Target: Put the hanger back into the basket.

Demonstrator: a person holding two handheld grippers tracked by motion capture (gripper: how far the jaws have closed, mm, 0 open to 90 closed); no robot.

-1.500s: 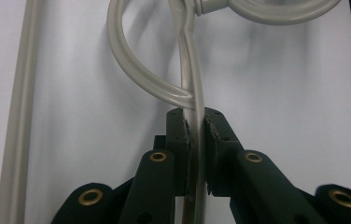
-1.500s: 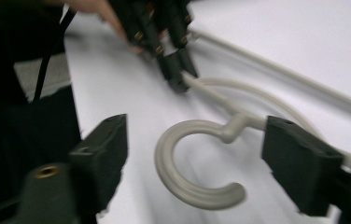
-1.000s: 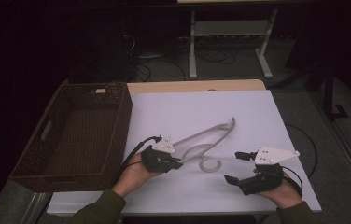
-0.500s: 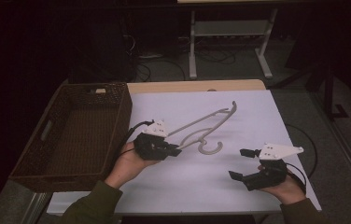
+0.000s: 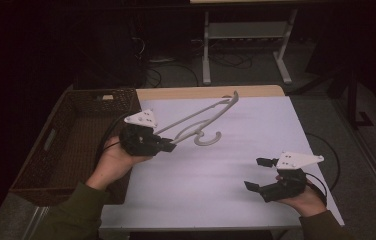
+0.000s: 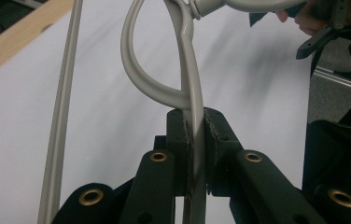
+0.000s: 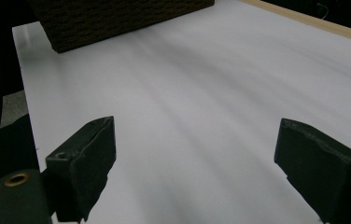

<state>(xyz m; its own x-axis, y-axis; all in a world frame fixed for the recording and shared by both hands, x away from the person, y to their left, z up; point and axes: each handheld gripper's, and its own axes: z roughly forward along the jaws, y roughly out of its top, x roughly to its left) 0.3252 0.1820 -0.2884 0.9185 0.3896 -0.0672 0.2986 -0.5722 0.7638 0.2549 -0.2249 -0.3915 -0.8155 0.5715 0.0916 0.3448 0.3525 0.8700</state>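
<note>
Dim room, the background nearly black in the high view. The white tabletop (image 5: 236,150) is the brightest area, evenly lit with a faint purple cast and soft streaks. Picture grain is coarse. In the left gripper view the grey hanger (image 6: 187,70) is sharp near the jaws and blurs toward the top edge. In the right gripper view the jaws are soft-edged, dark silhouettes.

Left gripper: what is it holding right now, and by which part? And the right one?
The left gripper is shut on the grey hanger, gripping one end of its arm beside the loop. The right gripper is open and holds nothing.
</note>
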